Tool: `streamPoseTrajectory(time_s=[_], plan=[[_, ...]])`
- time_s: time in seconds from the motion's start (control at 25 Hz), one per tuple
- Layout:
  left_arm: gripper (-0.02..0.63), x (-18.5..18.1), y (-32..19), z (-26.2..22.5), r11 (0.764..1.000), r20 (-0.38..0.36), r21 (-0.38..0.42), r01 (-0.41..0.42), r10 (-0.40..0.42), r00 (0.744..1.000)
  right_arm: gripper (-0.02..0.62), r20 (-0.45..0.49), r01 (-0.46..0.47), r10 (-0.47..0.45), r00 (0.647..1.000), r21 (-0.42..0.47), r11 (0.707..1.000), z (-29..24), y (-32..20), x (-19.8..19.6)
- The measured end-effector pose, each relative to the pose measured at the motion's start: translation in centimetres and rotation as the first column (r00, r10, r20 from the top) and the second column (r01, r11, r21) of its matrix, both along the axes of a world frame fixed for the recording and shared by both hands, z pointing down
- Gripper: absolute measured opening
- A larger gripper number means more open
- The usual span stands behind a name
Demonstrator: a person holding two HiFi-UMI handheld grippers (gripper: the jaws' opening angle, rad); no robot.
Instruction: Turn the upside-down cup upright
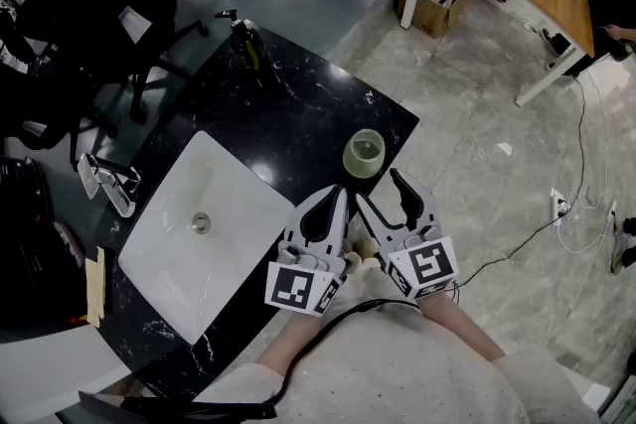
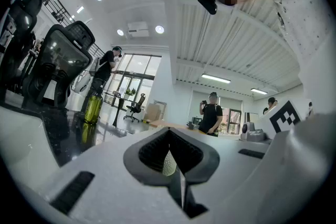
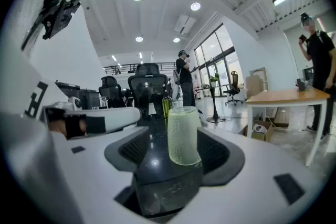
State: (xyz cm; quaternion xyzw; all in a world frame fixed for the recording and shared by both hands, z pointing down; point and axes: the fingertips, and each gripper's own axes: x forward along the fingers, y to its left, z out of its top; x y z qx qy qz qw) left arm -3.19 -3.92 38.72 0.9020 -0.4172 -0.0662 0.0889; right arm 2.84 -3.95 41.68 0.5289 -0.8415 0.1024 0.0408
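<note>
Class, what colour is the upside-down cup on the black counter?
The textured translucent cup is pale yellow-green, clearest in the right gripper view.

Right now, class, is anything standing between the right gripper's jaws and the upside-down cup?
Nothing visible does. The cup stands alone on the bare black counter, straight ahead of the right gripper, whose jaws are apart and not touching it. The left gripper sits off to its side, out of the path.
</note>
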Motion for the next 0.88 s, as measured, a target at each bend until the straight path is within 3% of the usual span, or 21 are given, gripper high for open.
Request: streamPoseTrajectory(time_s=[0.28,0.88], plan=[[0.006,-0.2,-1.5,-0.3,0.999,0.015,0.026,0.041,-0.041,0.999,0.314,-0.078,0.021,-0.021,0.997,-0.006,1.0,1.9,-3.4,0.2],[0.006,-1.4,-2.6,-0.4,0.994,0.009,0.016,0.112,-0.113,0.994,0.324,-0.137,0.071,-0.078,0.987,-0.055,0.996,4.6,-5.7,-0.8]])
